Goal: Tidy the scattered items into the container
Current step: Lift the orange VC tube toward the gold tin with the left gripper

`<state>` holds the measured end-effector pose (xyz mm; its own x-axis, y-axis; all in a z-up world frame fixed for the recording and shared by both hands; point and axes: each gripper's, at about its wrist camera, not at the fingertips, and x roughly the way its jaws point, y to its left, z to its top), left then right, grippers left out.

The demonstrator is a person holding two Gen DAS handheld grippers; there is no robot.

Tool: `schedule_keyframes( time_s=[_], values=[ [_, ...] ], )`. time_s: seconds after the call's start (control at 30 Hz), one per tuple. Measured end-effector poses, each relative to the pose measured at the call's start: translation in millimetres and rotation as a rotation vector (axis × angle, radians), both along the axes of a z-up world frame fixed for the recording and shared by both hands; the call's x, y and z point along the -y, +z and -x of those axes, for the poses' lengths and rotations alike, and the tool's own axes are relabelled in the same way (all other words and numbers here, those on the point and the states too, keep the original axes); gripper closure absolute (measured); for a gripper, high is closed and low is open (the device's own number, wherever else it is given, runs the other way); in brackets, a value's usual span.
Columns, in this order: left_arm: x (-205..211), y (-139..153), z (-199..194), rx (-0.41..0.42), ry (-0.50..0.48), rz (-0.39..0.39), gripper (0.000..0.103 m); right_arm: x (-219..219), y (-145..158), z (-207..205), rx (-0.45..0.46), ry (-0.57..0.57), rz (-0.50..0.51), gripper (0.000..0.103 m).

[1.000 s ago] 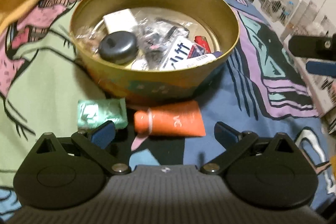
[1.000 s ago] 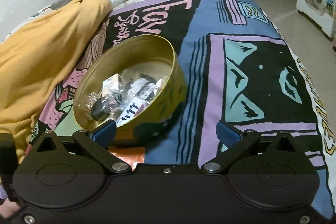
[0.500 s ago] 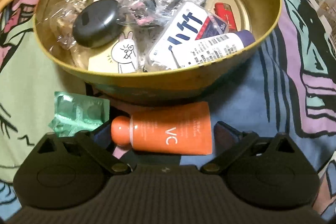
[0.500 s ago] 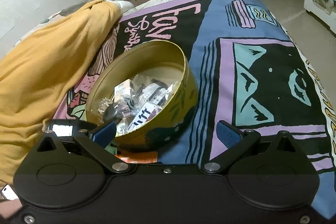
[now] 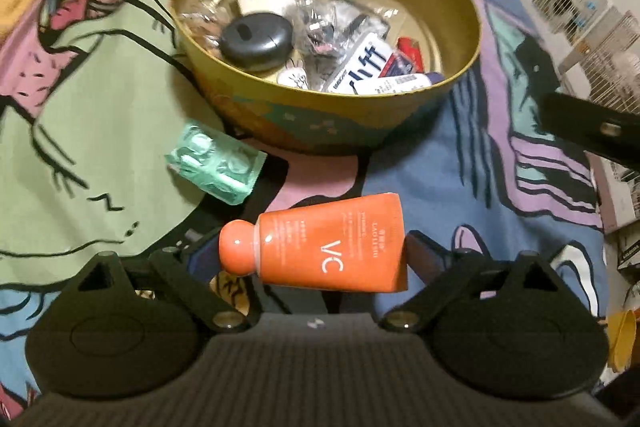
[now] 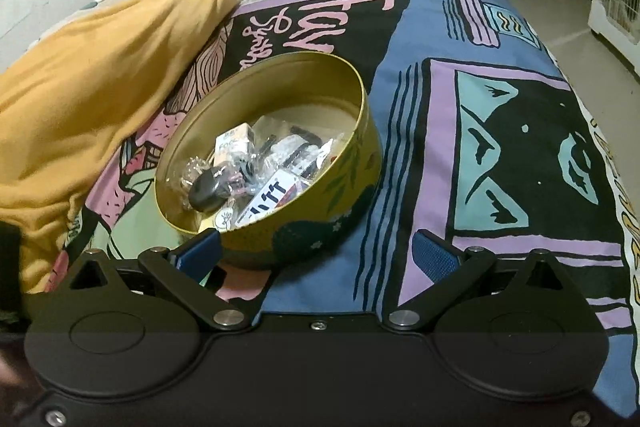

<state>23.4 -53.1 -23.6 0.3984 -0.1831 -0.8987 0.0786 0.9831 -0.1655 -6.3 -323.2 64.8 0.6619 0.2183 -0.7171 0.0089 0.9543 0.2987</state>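
Most of the clutter already lies inside the round gold metal tin point(image 5: 326, 27) on the printed bedspread point(image 5: 500, 163): a black oval case point(image 5: 256, 37), clear bags and small packets. Two items remain outside: an orange squeeze tube point(image 5: 320, 251), clamped end to end in the left gripper point(image 5: 312, 259) and lifted off the bedspread, and a green foil blister pack point(image 5: 216, 163) beside the tin. The right gripper point(image 6: 316, 255) hangs released and empty near the tin.

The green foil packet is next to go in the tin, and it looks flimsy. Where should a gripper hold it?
Take the green foil packet across its short width, coming from above. It lies flat on the bedspread, apart from the tin and the orange tube, so both long edges look free.
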Motion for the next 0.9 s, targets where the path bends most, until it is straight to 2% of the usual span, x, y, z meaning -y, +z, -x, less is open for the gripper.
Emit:
schedule_keyframes(
  time_s=[0.33,0.9],
  values=[
    [-19.5,20.7,41.0,0.083,0.026,0.030,0.010,-5.7,-10.3,2.5,-0.043,0.008,0.062,0.001],
    [-30.8,41.2,34.4,0.146,0.069,0.033,0.010,-14.0,-15.2,2.7,-0.060,0.040,0.086,0.001]
  ],
)
